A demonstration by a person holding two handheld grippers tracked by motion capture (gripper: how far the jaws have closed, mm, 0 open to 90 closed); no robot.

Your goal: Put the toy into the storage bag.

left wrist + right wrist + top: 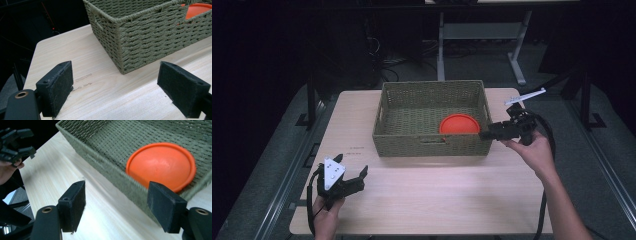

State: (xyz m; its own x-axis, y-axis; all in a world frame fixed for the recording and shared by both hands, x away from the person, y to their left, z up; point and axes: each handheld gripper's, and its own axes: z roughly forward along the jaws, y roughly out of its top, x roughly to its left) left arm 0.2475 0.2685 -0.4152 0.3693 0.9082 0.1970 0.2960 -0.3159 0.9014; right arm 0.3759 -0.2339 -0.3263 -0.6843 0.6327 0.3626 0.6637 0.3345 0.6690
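Left gripper (357, 177) near-left on the table (437, 195), jaws apart, empty. Right gripper (486, 134) at the basket's (432, 100) near-right corner, jaws apart, nothing between. Orange disc (459, 124): round, smooth, domed centre, raised rim, lying inside basket, near-right.

The surface (422, 195) is a pale wood-grain top with rounded corners, standing on a grey floor (277, 165). Directly on it sits one green woven basket (432, 145), rectangular, with a handle slot in its near wall, placed toward the far edge and a little right of the middle. A small dark mark (357, 149) shows on the wood just left of the basket.
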